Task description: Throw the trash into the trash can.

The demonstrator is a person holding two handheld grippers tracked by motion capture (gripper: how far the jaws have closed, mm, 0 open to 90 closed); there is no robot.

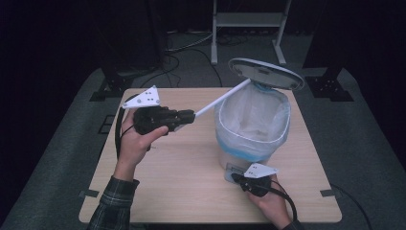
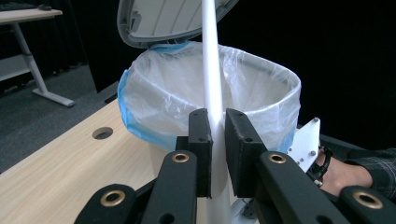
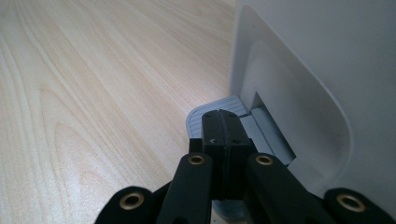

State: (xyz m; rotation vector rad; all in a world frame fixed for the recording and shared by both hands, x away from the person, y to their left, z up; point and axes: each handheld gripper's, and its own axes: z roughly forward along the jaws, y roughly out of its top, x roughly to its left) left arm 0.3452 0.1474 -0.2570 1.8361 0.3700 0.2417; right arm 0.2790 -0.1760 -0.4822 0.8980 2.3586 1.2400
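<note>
- Pedal bin (image 1: 253, 125): stands on the table (image 1: 182, 177) toward its 3 o'clock side, lined with a clear bag edged in blue, lid (image 1: 266, 72) tilted up at the bin's 12 o'clock.
- Left gripper (image 1: 187, 116): at the bin's 9 o'clock, jaws pinching a white rod (image 1: 222, 98) that slants up toward the lid.
- Left gripper view: the rod (image 2: 211, 79) sits clamped between the two pads and crosses the bag's mouth; the lid's underside (image 2: 163, 21) is visible.
- Right gripper (image 1: 238, 178): at the bin's 6 o'clock, low at its base.
- Right gripper view: jaws pressed together, nothing between them, tips over the grey ribbed pedal (image 3: 212, 114); whether they touch it cannot be told.
</note>
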